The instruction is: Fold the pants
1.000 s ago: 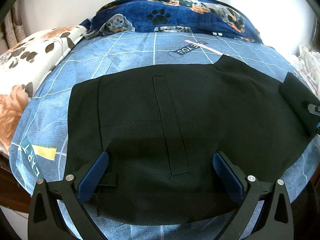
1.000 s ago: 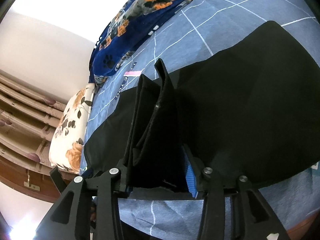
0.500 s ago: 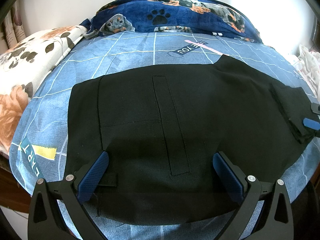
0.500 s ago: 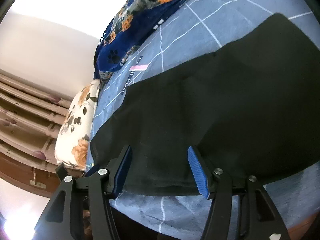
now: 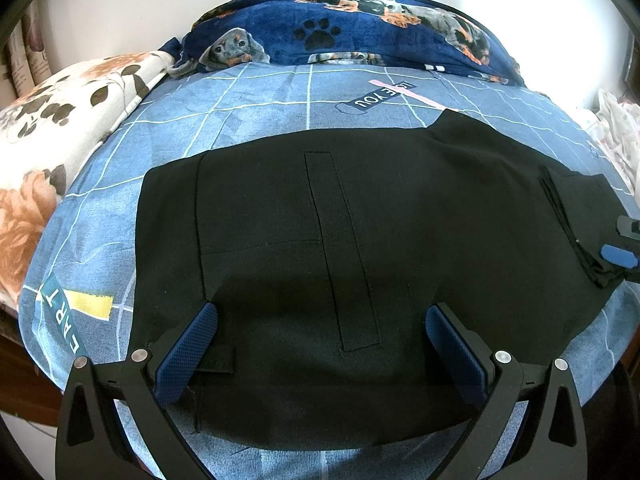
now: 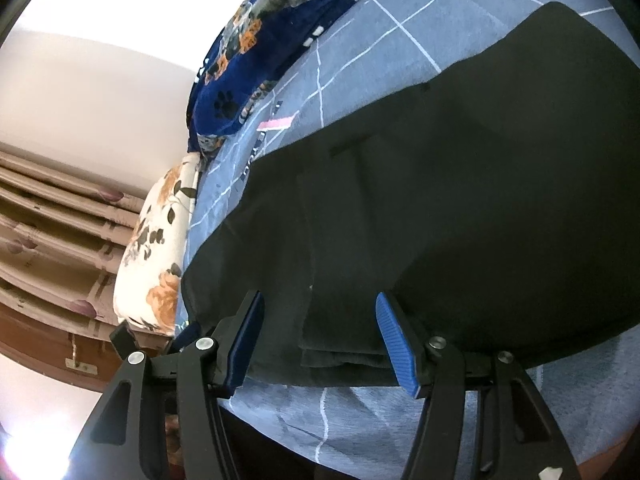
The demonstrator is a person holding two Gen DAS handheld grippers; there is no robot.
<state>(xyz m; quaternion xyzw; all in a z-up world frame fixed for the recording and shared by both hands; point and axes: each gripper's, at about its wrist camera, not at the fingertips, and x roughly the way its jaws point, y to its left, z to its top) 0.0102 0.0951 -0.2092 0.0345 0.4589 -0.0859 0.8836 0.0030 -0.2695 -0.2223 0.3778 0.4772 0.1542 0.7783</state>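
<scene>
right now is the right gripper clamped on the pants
No, the right gripper stands open, blue pads apart, over the flat black pants.

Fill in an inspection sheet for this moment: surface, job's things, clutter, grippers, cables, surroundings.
Surface: bed with a blue grid-print sheet.
Job's things: black pants lie flat across the sheet, one end folded over at the right.
Clutter: dog-print blanket bunched at the far edge; floral pillow at the left; white cloth at the far right.
Grippers: left gripper open over the pants. Right gripper open, its jaws just opened, the folded edge between them but not pinched.
Cables: nothing seen.
Surroundings: white wall; curtains.
</scene>
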